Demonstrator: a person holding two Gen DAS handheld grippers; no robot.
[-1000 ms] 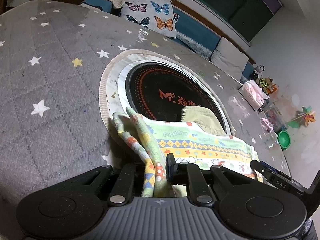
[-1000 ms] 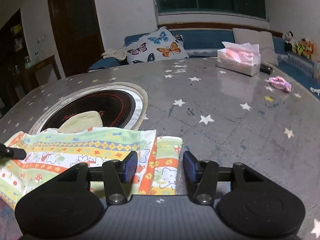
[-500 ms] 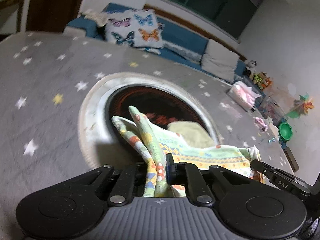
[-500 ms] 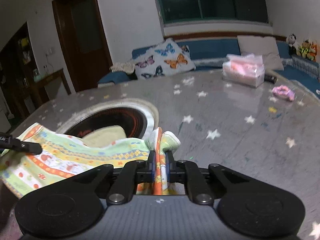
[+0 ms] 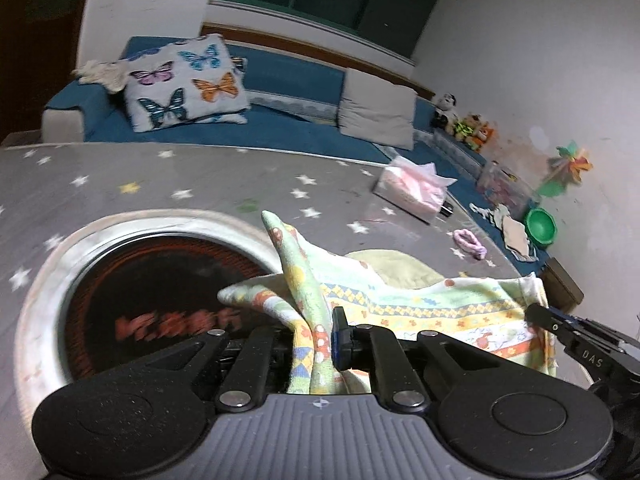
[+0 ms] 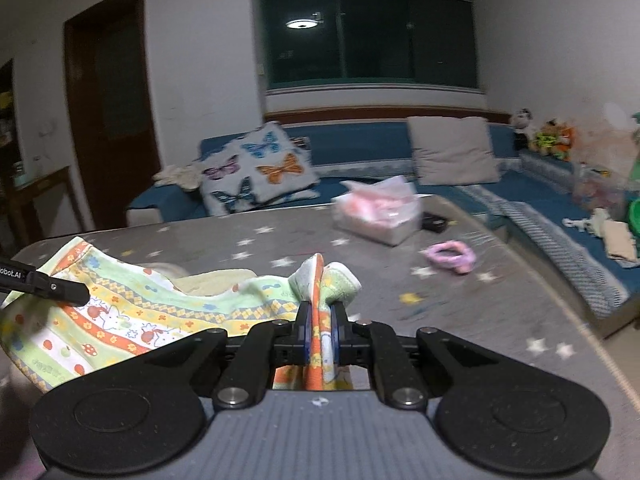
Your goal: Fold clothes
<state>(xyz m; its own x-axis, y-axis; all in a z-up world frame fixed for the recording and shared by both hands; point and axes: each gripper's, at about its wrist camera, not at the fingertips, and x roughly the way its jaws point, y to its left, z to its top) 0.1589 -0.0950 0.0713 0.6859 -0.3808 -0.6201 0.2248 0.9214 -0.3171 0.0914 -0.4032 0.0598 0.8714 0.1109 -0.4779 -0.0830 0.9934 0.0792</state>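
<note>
A light green child's garment (image 5: 432, 308) with orange and yellow printed bands hangs stretched between my two grippers above the grey star-patterned table (image 5: 168, 172). My left gripper (image 5: 316, 344) is shut on its left corner. My right gripper (image 6: 320, 332) is shut on its right corner. The garment (image 6: 132, 312) sags in the middle, and its lower edge is hidden behind the gripper bodies. A pale yellow cloth (image 5: 396, 264) lies on the table behind it. Each gripper shows at the edge of the other's view: the right gripper's fingers (image 5: 552, 320), the left gripper's fingers (image 6: 52, 286).
A round black inset with a metal rim (image 5: 132, 280) sits in the table at the left. A pink tissue pack (image 6: 380, 208) and a pink hair tie (image 6: 450, 256) lie on the far right of the table. A blue sofa with a butterfly pillow (image 6: 256, 172) stands behind.
My right gripper closed on the garment's right corner. Both grippers have lifted the garment off the table, and both views have tilted up toward the sofa.
</note>
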